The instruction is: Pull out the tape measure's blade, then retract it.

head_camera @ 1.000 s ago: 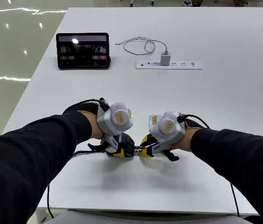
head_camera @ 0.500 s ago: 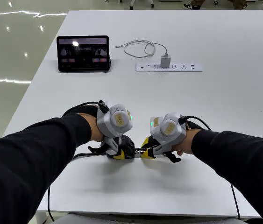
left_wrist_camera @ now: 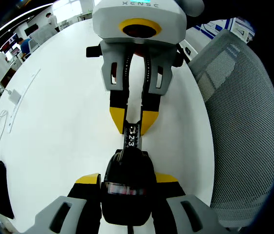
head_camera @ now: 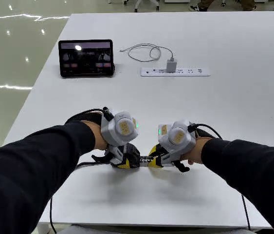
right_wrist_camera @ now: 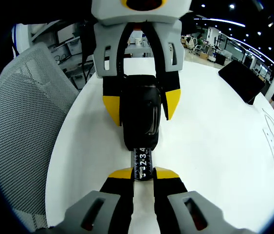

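Head view, tape measure (head_camera: 129,157): black body near the table's (head_camera: 234,97) front edge, between the two grippers.
Blade (right_wrist_camera: 143,163): a short stub out of the tape measure, marks 1 to 4 readable.
Left gripper (left_wrist_camera: 127,178): jaws clamped on the tape measure's sides.
Right gripper (right_wrist_camera: 144,173): jaws pinched on the blade's tip, just beside the tape measure.
Change: the right gripper has eased slightly farther from the tape measure than a second ago.
Meaning: as I judge it, the pull has only begun. Most of the blade is still wound inside, and retracting is not yet due.
Gripper views add: the numbers and both grips show plainly, and a mesh chair (left_wrist_camera: 244,122) sits behind the tape measure.
Head view adds: a tablet (head_camera: 86,57) and a power strip (head_camera: 174,71) lie well beyond the tape measure, but the gripper bodies hide most of the pinch.
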Action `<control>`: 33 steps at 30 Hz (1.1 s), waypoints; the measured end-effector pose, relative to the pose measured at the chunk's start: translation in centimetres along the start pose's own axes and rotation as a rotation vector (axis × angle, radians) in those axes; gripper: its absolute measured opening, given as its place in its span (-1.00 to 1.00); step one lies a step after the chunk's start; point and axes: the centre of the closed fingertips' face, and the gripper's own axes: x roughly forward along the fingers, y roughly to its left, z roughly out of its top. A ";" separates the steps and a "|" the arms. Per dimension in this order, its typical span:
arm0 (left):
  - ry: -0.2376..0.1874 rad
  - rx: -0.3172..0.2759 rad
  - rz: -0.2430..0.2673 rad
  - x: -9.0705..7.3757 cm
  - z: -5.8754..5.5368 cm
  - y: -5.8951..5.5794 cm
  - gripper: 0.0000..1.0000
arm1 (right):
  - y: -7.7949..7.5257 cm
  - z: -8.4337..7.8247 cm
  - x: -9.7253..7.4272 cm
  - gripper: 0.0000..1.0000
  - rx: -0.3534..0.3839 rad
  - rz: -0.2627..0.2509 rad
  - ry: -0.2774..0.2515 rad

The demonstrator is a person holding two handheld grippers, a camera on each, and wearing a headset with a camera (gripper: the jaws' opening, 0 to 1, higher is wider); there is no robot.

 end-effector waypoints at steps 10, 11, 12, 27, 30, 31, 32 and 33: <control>0.003 -0.002 -0.001 0.0 0.1 -0.1 -0.29 | 0.0 -0.5 -0.4 -0.81 -0.008 -0.001 0.004; 0.003 -0.003 -0.001 0.0 0.1 -0.1 -0.29 | 0.0 -0.6 -0.4 -0.81 -0.013 -0.002 0.007; 0.004 -0.004 -0.001 0.0 0.1 -0.1 -0.29 | 0.0 -0.6 -0.5 -0.81 -0.013 -0.002 0.007; 0.005 -0.003 0.000 0.0 0.0 0.0 -0.29 | 0.0 -1.6 -1.3 -0.81 0.000 -0.008 0.013; 0.007 -0.003 0.000 0.0 0.1 0.0 -0.29 | -0.1 -1.9 -1.5 -0.81 0.003 -0.009 0.014; 0.007 -0.002 0.000 0.0 0.1 0.0 -0.29 | -0.1 -1.9 -1.6 -0.81 0.004 -0.010 0.014; 0.007 -0.002 -0.001 0.1 0.1 0.0 -0.29 | -0.1 -2.1 -1.7 -0.81 0.005 -0.011 0.015; 0.007 -0.002 -0.001 0.1 0.1 0.0 -0.29 | -0.1 -2.1 -1.7 -0.81 0.008 -0.011 0.015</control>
